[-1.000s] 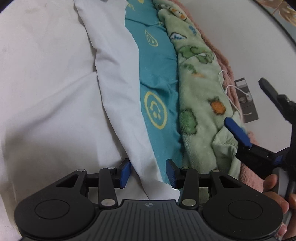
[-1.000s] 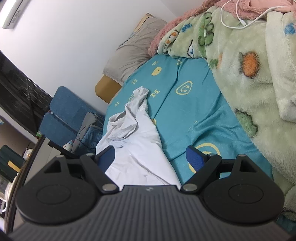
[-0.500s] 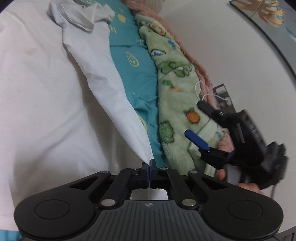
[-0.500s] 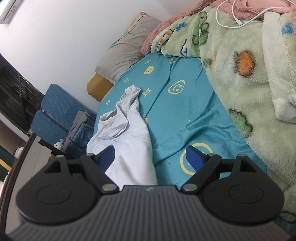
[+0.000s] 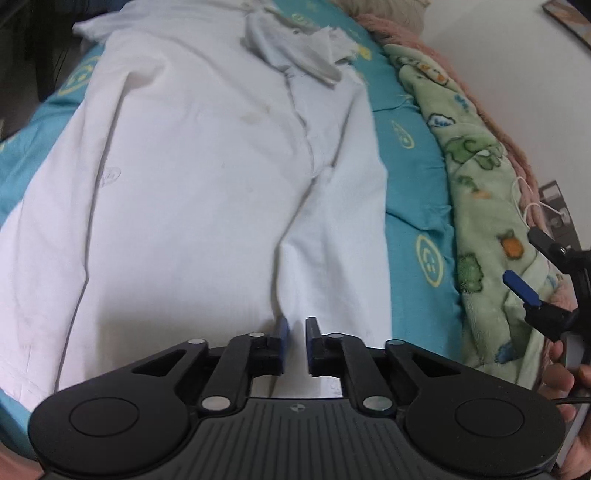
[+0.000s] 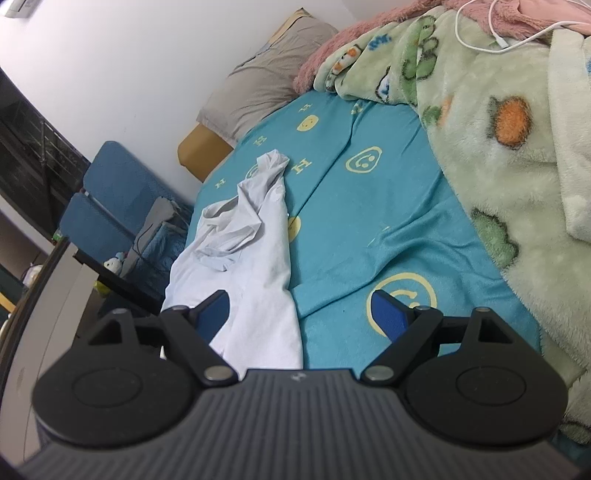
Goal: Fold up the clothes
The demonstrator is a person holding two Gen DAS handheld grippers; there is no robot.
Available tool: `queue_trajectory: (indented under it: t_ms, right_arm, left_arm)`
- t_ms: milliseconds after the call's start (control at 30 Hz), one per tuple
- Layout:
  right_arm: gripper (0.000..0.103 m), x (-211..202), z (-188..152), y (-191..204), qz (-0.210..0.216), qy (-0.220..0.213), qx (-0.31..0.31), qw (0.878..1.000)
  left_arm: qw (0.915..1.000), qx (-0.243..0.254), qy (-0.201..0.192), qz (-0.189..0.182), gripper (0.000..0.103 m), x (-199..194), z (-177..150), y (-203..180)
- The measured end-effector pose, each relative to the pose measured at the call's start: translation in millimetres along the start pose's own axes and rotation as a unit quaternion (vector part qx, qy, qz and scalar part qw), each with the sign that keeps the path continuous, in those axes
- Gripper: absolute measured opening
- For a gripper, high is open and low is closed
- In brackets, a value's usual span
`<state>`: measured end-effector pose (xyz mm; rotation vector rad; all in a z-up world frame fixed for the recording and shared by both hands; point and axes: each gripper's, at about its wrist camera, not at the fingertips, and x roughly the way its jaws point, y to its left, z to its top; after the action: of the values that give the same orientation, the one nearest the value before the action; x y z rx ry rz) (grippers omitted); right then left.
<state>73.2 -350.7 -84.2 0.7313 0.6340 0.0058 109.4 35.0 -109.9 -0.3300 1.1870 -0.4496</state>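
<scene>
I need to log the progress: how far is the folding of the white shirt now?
Early stage. Done: the white shirt lies spread on the blue sheet, collar still crumpled. In hand: nothing; the left tongs hover slightly open over the hem, and the right tongs are wide open. Left: every fold.

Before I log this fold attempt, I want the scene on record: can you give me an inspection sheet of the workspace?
Surface: bed with teal smiley-print sheet.
Job's things: white shirt spread flat, collar at the far end, faint stain near the placket.
Clutter: green fleece blanket and pink blanket bunched along the wall side; grey pillow.
Grippers: left gripper over the shirt's hem, jaws slightly apart; right gripper jaws wide, empty.
Cables: white charging cable on the blankets.
Surroundings: blue chair, white wall.
</scene>
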Motion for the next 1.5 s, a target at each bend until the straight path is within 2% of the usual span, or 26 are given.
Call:
queue_trajectory:
  t_ms: [67, 133, 200, 300, 333, 400, 467, 533, 600, 733, 833, 900, 1033, 1167, 1233, 1367, 1433, 1467, 1500]
  right_arm:
    - [0.086, 0.7, -1.6, 2.2, 0.000, 0.002, -0.004, 1.000]
    - [0.086, 2.4, -3.5, 3.8, 0.001, 0.006, -0.007, 1.000]
    - [0.086, 5.4, -4.9, 6.6, 0.001, 0.011, -0.010, 1.000]
    - [0.085, 8.6, -8.0, 10.8, 0.001, 0.019, -0.020, 1.000]
    - [0.085, 9.2, -9.4, 12.2, -0.001, 0.021, -0.024, 0.999]
    - [0.085, 10.2, -11.0, 13.7, -0.004, 0.023, -0.029, 0.999]
    - [0.085, 11.4, -11.8, 14.0, -0.007, 0.025, -0.032, 0.999]
    - [0.085, 12.8, -12.3, 13.5, -0.010, 0.027, -0.030, 0.999]
    - [0.085, 14.2, -12.8, 13.3, -0.011, 0.029, -0.029, 0.999]
    - [0.085, 16.1, -13.6, 14.7, -0.008, 0.033, -0.032, 0.999]
    - [0.085, 16.4, -14.6, 15.9, -0.006, 0.035, -0.036, 0.999]
    - [0.085, 16.6, -15.6, 17.1, -0.006, 0.036, -0.037, 0.999]
    - [0.085, 17.5, -17.1, 19.9, -0.003, 0.039, -0.042, 0.998]
    - [0.085, 18.1, -20.8, 24.3, -0.003, 0.044, -0.054, 0.998]
    - [0.085, 18.4, -22.7, 26.5, -0.002, 0.046, -0.059, 0.997]
    - [0.085, 25.9, -27.7, 27.6, 0.008, 0.070, -0.068, 0.995]
    - [0.085, 39.6, -34.6, 27.8, 0.019, 0.123, -0.070, 0.990]
    - [0.084, 46.5, -38.1, 28.0, 0.025, 0.149, -0.070, 0.986]
    - [0.079, 52.3, -43.6, 31.9, 0.030, 0.176, -0.080, 0.981]
  left_arm:
    - [0.9994, 0.025, -0.022, -0.009, 0.022, -6.4, -2.3, -14.8]
    - [0.9980, 0.052, -0.035, -0.010, 0.048, -5.6, -6.0, -34.7]
    - [0.9976, 0.064, -0.027, 0.001, 0.056, 7.2, -7.8, -49.8]
    - [0.9979, 0.064, 0.004, 0.006, 0.056, 36.1, -22.4, -57.0]
    - [0.9973, 0.069, 0.016, 0.021, 0.056, 46.6, -26.4, -59.3]
    - [0.9948, 0.085, 0.018, 0.053, 0.053, 61.6, -31.8, -63.1]
    - [0.9930, 0.097, 0.006, 0.068, 0.048, 59.5, -35.1, -66.7]
    - [0.9929, 0.095, 0.001, 0.071, 0.004, 54.5, -36.8, -64.3]
    - [0.9944, 0.085, 0.002, 0.063, 0.001, 47.3, -37.1, -57.7]
    - [0.9982, 0.049, -0.008, 0.033, 0.001, 19.4, -32.2, -44.4]
    - [0.9999, 0.007, 0.002, 0.007, 0.001, -3.2, -27.7, -30.4]
    - [0.9996, -0.005, 0.011, 0.026, 0.001, -14.8, -26.7, -19.4]
    - [0.9936, 0.012, 0.028, 0.109, 0.001, -14.6, -30.3, -5.1]
    - [0.9957, -0.010, 0.036, 0.084, 0.004, -8.8, -27.5, 0.7]
    - [0.9966, -0.009, 0.028, 0.077, 0.018, -9.0, -25.9, 0.2]
    - [0.9981, -0.016, 0.020, 0.056, 0.028, -8.2, -23.5, 2.4]
    - [0.9986, -0.030, 0.011, 0.043, 0.041, -10.6, -24.7, 4.7]
    - [0.9986, -0.037, 0.004, 0.039, 0.044, -12.1, -25.2, 5.7]
    - [0.9985, -0.040, -0.005, 0.036, 0.045, -15.3, -25.4, 6.5]
